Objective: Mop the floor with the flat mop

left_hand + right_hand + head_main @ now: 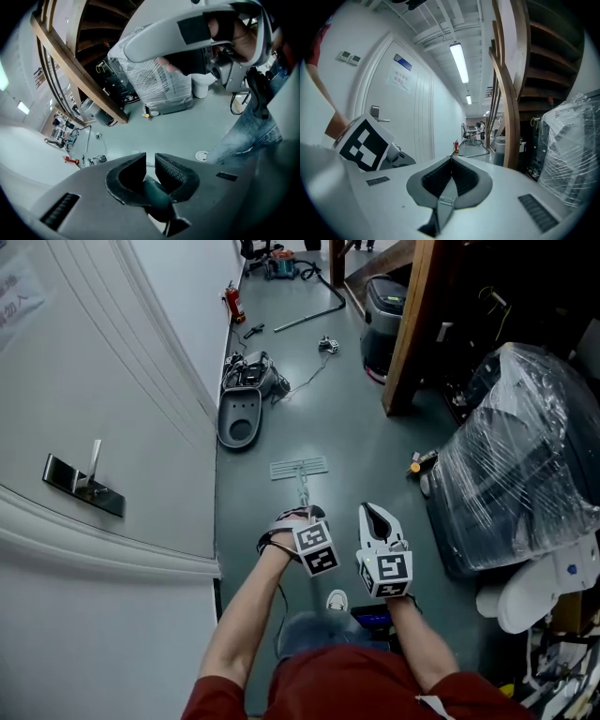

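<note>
Left tongs (150, 161): pinching the flat mop handle (157, 196). Right tongs (451, 164): pressed together, empty, just beside. Mop head (299, 468): flat on the floor (356, 427) ahead. Likely the mopping step itself; next calls for pushing the head along bare floor.

The near end of the mop handle (302, 491) is hidden beneath the left claw (298, 516).

Head + L cams — shared floor (347, 427)
</note>
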Demonstrator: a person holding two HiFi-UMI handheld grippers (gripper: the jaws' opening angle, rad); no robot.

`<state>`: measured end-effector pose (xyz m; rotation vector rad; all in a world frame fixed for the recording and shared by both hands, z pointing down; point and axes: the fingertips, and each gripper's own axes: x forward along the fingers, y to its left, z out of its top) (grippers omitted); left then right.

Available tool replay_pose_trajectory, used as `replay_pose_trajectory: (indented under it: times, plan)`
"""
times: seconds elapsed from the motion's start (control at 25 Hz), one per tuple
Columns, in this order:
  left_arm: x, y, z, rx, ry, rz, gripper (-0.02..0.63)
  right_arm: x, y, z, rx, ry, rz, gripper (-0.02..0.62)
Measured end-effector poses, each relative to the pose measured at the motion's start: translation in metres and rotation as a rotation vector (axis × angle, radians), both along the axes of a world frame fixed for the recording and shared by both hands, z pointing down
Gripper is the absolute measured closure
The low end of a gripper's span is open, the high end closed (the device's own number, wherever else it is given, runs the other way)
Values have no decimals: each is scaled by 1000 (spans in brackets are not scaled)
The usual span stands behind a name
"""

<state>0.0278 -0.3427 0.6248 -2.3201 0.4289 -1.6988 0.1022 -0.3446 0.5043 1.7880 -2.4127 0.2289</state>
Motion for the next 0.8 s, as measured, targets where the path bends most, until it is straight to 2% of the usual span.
replay_pose_trajectory:
  times: [0.44, 0.8]
  plan:
    - [-29, 57, 0, 0, 3, 19, 538, -41, 52, -9, 5, 3, -2, 577]
    - [-38, 101, -3, -7, 5, 32, 537, -48, 99, -15, 7, 16, 23, 577]
